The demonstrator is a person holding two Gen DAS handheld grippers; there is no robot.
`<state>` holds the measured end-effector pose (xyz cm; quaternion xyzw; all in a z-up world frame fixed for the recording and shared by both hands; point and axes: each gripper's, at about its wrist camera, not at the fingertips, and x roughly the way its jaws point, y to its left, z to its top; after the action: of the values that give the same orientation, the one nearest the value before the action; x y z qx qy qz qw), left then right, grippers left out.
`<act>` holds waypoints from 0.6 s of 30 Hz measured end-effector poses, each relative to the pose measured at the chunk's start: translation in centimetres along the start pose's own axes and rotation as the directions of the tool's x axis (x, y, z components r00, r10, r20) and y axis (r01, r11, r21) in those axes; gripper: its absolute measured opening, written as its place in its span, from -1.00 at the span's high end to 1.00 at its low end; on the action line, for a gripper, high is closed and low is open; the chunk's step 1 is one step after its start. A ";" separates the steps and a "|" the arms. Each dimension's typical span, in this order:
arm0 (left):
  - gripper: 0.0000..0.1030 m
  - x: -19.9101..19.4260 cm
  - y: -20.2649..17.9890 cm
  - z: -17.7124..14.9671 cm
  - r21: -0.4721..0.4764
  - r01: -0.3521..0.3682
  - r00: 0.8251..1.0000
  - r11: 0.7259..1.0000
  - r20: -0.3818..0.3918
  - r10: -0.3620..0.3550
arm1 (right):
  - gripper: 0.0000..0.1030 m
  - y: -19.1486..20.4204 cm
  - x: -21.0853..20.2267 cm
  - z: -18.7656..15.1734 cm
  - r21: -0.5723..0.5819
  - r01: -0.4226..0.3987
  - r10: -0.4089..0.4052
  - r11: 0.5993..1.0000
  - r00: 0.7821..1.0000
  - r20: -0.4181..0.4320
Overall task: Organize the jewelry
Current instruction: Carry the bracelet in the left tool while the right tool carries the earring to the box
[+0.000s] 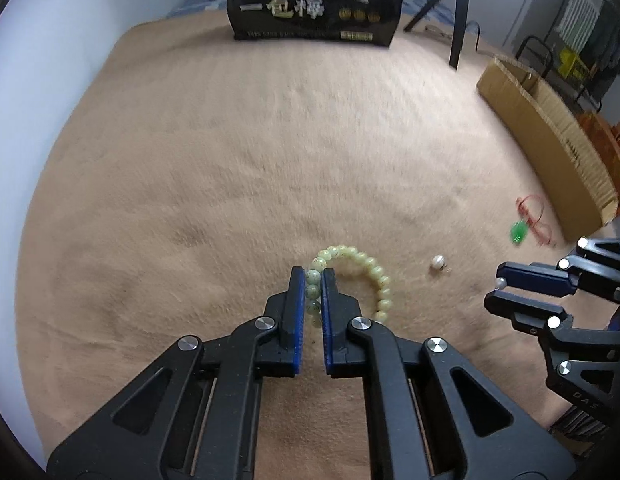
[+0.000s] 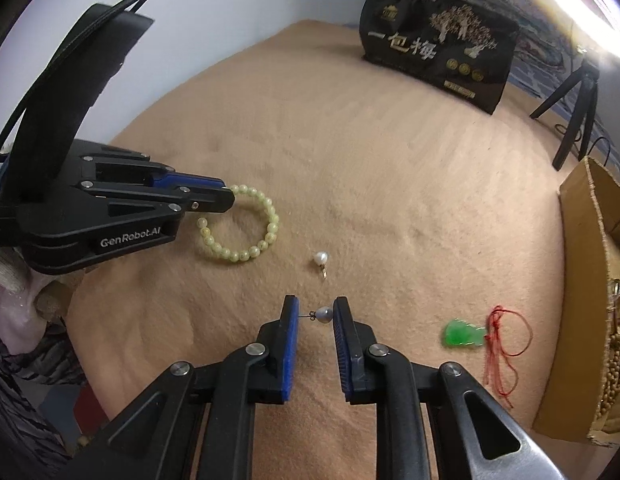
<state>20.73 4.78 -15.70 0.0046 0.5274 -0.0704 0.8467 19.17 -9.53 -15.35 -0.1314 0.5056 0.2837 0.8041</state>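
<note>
A pale green bead bracelet (image 1: 368, 266) lies partly on the tan plush cloth, one side of it clamped between the blue pads of my left gripper (image 1: 313, 276), which is shut on it; the right wrist view shows the same bracelet (image 2: 251, 250) hanging from the left gripper (image 2: 229, 198). My right gripper (image 2: 316, 311) is shut on a pearl earring (image 2: 324, 314), pearl against the right pad and its post toward the left pad. The left wrist view shows that gripper (image 1: 497, 291) with the pearl (image 1: 500, 282) at its tips. A second pearl earring (image 2: 321, 259) lies loose on the cloth.
A green pendant (image 2: 462, 334) on a red cord (image 2: 504, 354) lies right of my right gripper. An open cardboard box (image 2: 582, 280) with beads inside stands at the right edge. A black printed bag (image 2: 434, 44) and a tripod (image 2: 570, 116) stand at the back.
</note>
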 end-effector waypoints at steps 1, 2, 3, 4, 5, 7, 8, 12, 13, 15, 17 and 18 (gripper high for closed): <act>0.90 -0.5 0.0 0.2 -0.003 0.005 1.000 1.000 0.014 -0.005 | 0.69 -0.2 -0.3 0.1 0.008 -0.001 0.001 1.000 1.000 0.009; 0.90 -0.7 -0.2 0.5 -0.005 0.008 1.000 1.000 0.023 -0.007 | 0.69 -0.3 -0.6 0.1 0.013 -0.002 0.002 1.000 1.000 0.015; 0.90 -1.3 -0.1 0.6 -0.008 0.011 0.999 1.000 0.036 -0.010 | 0.69 -0.5 -0.9 0.2 0.019 -0.003 0.002 1.000 1.000 0.023; 0.90 -1.8 -0.1 0.8 -0.010 0.016 0.999 1.000 0.049 -0.016 | 0.69 -0.7 -1.3 0.3 0.025 -0.002 0.001 1.000 0.999 0.032; 0.90 -2.0 -0.2 1.0 -0.012 0.019 0.998 1.000 0.057 -0.019 | 0.69 -0.8 -1.6 0.4 0.030 -0.001 0.000 1.000 0.999 0.040; 0.90 -2.8 -0.3 1.4 -0.016 0.027 0.996 1.000 0.080 -0.026 | 0.69 -1.2 -2.2 0.6 0.040 0.002 -0.004 0.999 0.999 0.054; 0.90 -3.2 -0.3 1.5 -0.017 0.030 0.996 0.999 0.089 -0.028 | 0.69 -1.4 -2.4 0.7 0.045 0.002 -0.005 0.999 0.998 0.060; 0.90 -4.7 -0.7 2.4 -0.029 0.054 0.991 0.998 0.127 -0.050 | 0.69 -2.5 -3.9 1.0 0.076 0.009 -0.016 0.997 0.995 0.093; 0.90 -5.0 -1.0 2.8 -0.030 0.061 0.989 0.998 0.138 -0.056 | 0.69 -2.9 -4.2 1.1 0.083 0.011 -0.019 0.996 0.995 0.100; 0.90 -5.6 -1.5 3.3 -0.025 0.068 0.986 0.997 0.156 -0.064 | 0.69 -3.5 -4.8 1.3 0.098 0.013 -0.024 0.995 0.993 0.114; 0.90 -6.0 -2.1 3.9 -0.020 0.075 0.983 0.997 0.170 -0.071 | 0.69 -4.2 -5.5 1.4 0.112 0.019 -0.033 0.993 0.991 0.128; 0.90 -6.3 -2.4 4.2 -0.019 0.082 0.981 0.996 0.177 -0.077 | 0.69 -4.7 -6.0 1.5 0.122 0.023 -0.040 0.992 0.990 0.138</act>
<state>21.44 2.75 -8.09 -0.0337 0.4513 -0.0974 0.8864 21.08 -14.46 -9.72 -0.0704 0.4620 0.2485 0.8484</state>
